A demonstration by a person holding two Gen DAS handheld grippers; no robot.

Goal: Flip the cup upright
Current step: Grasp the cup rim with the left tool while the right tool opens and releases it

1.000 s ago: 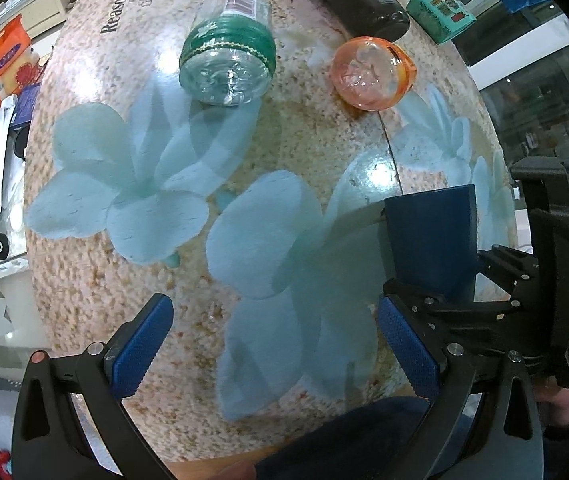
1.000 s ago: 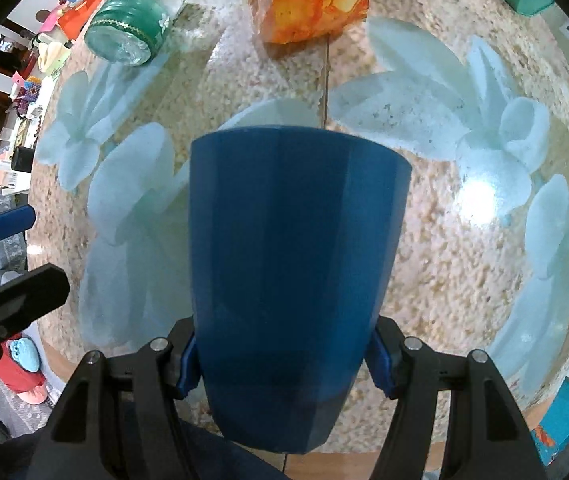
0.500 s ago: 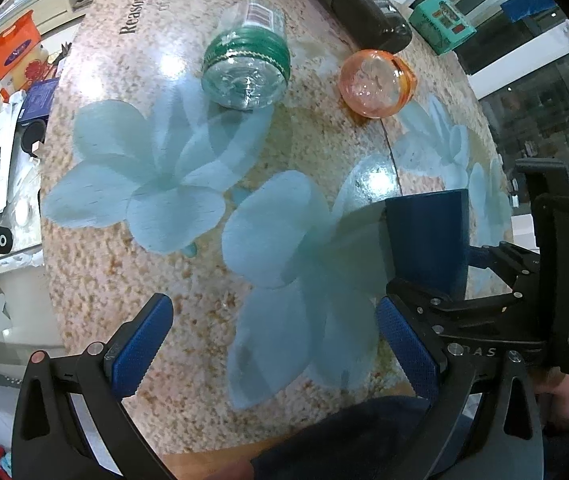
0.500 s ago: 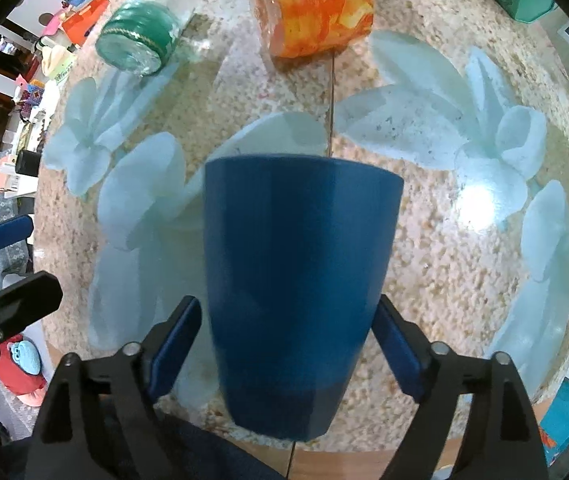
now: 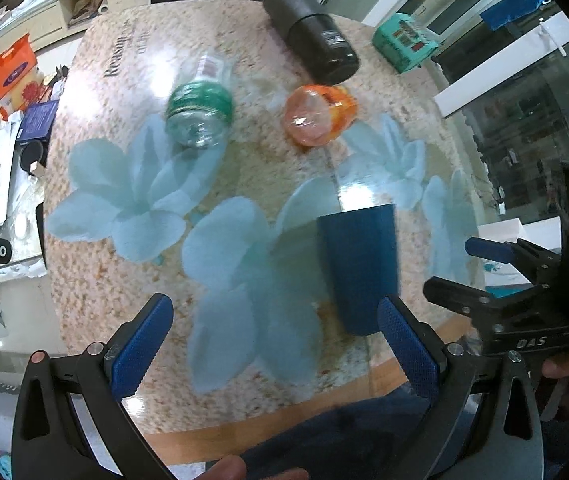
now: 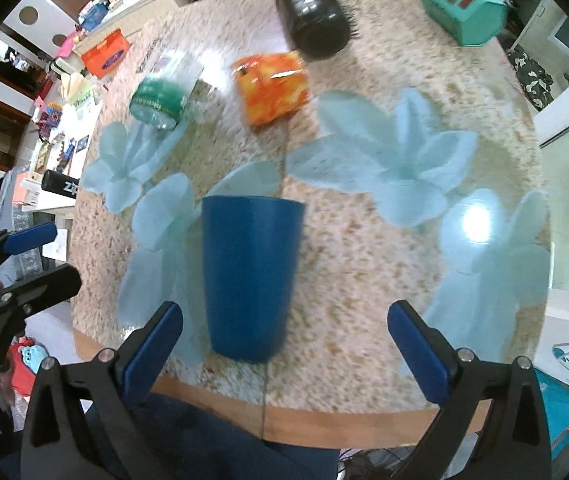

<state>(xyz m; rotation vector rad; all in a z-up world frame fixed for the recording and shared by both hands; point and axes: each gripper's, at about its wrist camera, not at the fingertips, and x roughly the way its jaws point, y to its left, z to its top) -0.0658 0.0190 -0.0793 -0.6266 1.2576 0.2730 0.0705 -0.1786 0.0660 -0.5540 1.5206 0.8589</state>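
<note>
A dark blue cup point(image 6: 250, 276) stands upright on the flowered table near its front edge, wide end up. It also shows in the left wrist view point(image 5: 360, 268). My right gripper point(image 6: 284, 344) is open and empty, pulled back from the cup, which sits between its blue pads point(image 6: 154, 346) but apart from them. My left gripper point(image 5: 274, 344) is open and empty over the front of the table, left of the cup. The right gripper shows at the right edge of the left wrist view point(image 5: 516, 272).
A green-banded clear bottle point(image 5: 200, 116), an orange bottle point(image 5: 318, 118) and a black cylinder point(image 5: 310, 38) lie on the table's far half. A teal box point(image 5: 404, 42) sits at the far right. The table's wooden edge point(image 6: 324, 420) is close below the grippers.
My right gripper has opened, let go of the blue cup and drawn back. The cup now stands free on the table. My left gripper has also pulled back a little.
</note>
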